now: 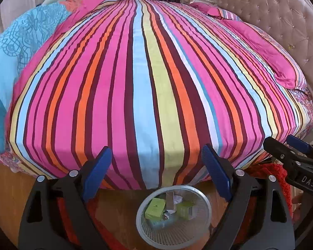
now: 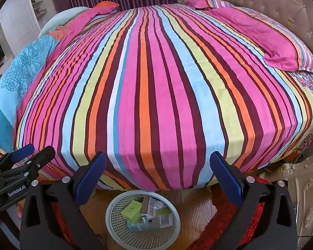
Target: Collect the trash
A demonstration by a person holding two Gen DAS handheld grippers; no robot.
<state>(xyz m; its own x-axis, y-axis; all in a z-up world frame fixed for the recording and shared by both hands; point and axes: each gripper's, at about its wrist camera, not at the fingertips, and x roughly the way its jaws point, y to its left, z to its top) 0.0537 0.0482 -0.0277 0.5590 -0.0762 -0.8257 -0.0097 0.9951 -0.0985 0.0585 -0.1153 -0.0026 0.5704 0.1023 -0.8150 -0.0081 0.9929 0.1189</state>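
Several pieces of trash point(image 1: 169, 206) were seen lying together inside the white mesh basket point(image 1: 144, 227), which stood on the floor at the foot of the bed: green cartons, a pale blue packet and some crumpled paper. None was seen left on the striped bedspread point(image 1: 148, 83) ahead of the jaws. In the left wrist view the basket lay below and between the fingers of the left gripper point(image 1: 156, 175), slightly toward the right one; in the right wrist view it lay below the right gripper point(image 2: 157, 177), slightly toward its left finger point(image 2: 89, 177). The basket was thus judged to sit beneath the gap between the two grippers, about equally near to each. Both pairs of jaws were spread wide, with nothing pinched between them. The long axes of the cartons were mixed, so no single approach was favoured. The collecting was judged to be nearly or wholly done, as far as these views reached.
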